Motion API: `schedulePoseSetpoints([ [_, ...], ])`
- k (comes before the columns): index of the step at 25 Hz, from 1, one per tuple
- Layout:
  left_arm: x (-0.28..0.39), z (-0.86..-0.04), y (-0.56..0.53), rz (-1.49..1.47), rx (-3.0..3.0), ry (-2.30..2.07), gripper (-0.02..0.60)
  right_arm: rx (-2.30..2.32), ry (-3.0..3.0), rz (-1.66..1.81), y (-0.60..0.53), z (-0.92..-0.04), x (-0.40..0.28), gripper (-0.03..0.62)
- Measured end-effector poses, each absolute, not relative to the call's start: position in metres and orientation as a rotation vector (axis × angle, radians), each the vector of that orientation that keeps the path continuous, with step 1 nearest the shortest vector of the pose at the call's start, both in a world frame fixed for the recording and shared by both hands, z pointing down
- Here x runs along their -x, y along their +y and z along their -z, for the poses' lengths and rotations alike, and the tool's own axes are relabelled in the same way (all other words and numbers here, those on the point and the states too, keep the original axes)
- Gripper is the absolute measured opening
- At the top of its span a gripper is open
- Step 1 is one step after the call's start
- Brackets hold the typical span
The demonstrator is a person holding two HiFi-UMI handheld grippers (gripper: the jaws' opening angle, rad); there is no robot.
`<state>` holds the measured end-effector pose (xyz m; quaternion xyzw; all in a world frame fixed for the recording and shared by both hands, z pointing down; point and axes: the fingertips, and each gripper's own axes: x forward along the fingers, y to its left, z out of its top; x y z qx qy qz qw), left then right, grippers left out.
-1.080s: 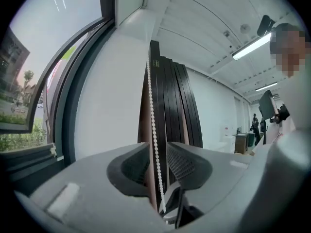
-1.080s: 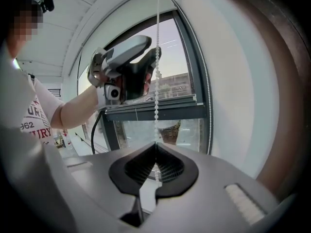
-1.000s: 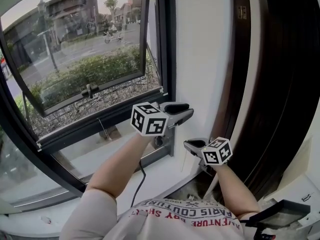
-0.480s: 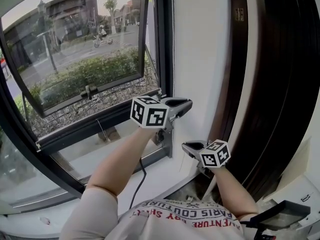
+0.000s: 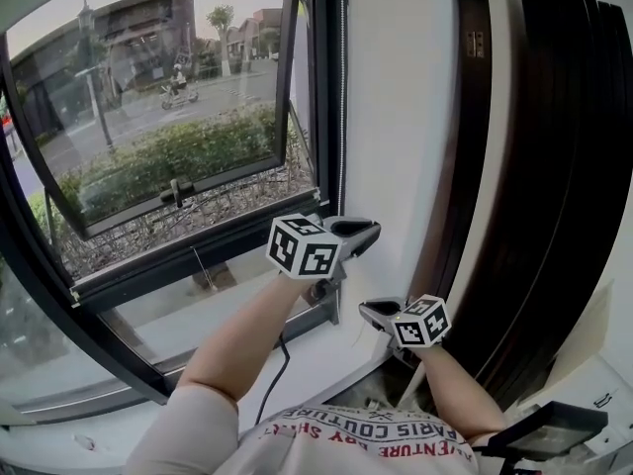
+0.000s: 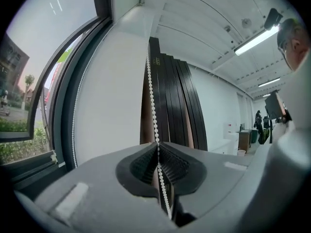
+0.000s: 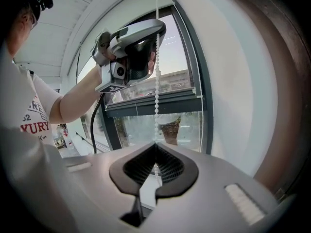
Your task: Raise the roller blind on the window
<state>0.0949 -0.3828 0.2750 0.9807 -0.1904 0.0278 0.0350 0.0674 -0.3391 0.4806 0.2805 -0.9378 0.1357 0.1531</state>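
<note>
A white bead chain [image 5: 342, 97] hangs down the dark window frame beside a white wall strip. My left gripper [image 5: 370, 230] is level and shut on the bead chain [image 6: 151, 96], which runs between its ribbed pads [image 6: 171, 166]; its jaws have just been closing on it. Lower down, my right gripper [image 5: 370, 311] is shut on the same chain [image 7: 157, 81], which drops from the left gripper [image 7: 156, 32] into its jaws [image 7: 155, 147]. The blind's fabric is not in view; the window glass is uncovered.
An open tilted window sash [image 5: 178, 181] looks onto a hedge and street. Dark upright panels [image 5: 554, 166] stand at the right of the white wall strip [image 5: 396, 117]. A black cable [image 5: 275, 364] hangs over the white sill [image 5: 297, 349].
The left gripper's jaws stood apart a second ago and are now closed on the bead chain. Both hands stay roughly where they were.
</note>
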Motion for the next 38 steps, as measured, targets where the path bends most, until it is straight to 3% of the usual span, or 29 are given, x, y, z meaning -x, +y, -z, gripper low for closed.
schedulePoseSetpoints([
  [20, -0.101, -0.440, -0.373, -0.440, -2.865, -0.579, 0.014, -0.763, -2.416, -0.644, -0.302, -0.635, -0.089, 0.008],
  [38, -0.091, -0.459, -0.359, -0.413, -2.866, -0.594, 0.012, -0.715, -2.402, -0.640, -0.296, -0.653, -0.078, 0.011],
])
